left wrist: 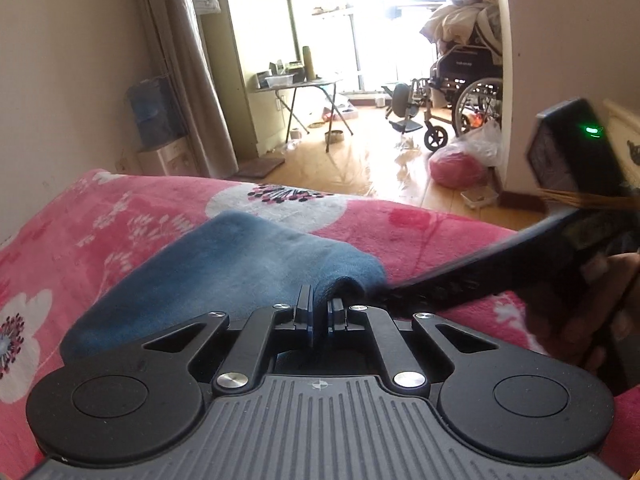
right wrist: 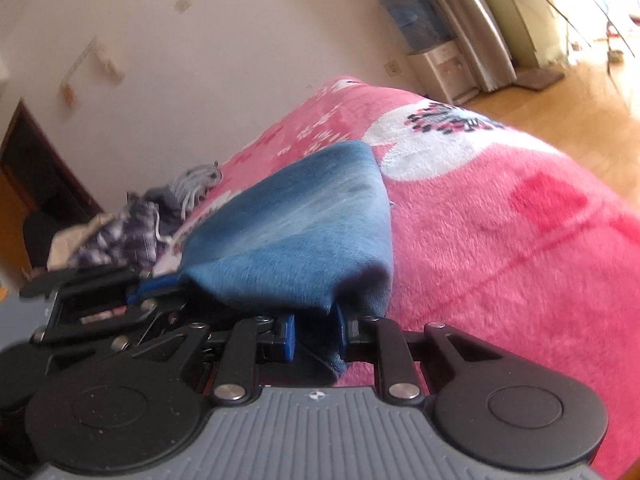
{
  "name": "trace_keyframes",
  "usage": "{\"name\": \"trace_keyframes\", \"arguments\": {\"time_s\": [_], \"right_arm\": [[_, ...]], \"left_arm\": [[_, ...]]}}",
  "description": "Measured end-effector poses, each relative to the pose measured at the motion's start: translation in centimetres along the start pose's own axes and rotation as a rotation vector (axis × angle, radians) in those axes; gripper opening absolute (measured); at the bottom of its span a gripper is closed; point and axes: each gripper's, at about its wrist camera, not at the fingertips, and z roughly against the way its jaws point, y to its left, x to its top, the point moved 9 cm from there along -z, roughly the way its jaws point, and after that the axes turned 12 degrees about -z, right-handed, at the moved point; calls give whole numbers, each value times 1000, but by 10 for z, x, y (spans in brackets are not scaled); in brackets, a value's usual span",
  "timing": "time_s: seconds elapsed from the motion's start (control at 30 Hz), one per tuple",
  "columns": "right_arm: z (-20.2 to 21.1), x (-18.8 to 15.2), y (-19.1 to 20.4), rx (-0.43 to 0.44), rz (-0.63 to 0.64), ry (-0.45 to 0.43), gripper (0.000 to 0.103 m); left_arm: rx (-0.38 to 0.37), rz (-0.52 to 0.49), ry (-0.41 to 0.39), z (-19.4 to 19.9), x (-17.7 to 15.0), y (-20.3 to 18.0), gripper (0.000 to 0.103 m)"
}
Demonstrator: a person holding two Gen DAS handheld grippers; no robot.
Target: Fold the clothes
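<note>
Tongs on both sides sit low over the bed, side by side and nearly touching, each pointing forward along the pink floral blanket. In the left wrist view the right tongs come in from the right as a blurred black bar, with a hand gripping their body beneath a small green light. In the right wrist view the left tongs lie just left of the right ones, at the same height.

A heap of other clothes, one checked and one grey, lies on the blanket further back near the wall. Beyond the bed's far edge are a wooden floor, a wheelchair piled with bedding, a folding table and a pink bag. Nothing lies between the tongs and the cloth.

The left tongs are clenched almost closed on a bunched edge of the blue towel. The right tongs are clenched on the neighbouring corner, which hangs down between their pads. The towel lies doubled over on the blanket, its fold toward the far edge of the bed.
</note>
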Motion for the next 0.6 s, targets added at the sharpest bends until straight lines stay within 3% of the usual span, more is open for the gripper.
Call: {"name": "trace_keyframes", "arguments": {"time_s": [0.37, 0.6], "right_arm": [[16, 6, -12, 14, -108, -24, 19], [37, 21, -25, -9, -157, 0, 21]], "left_arm": [[2, 1, 13, -7, -8, -4, 3], [25, -131, 21, -9, -15, -19, 4]]}}
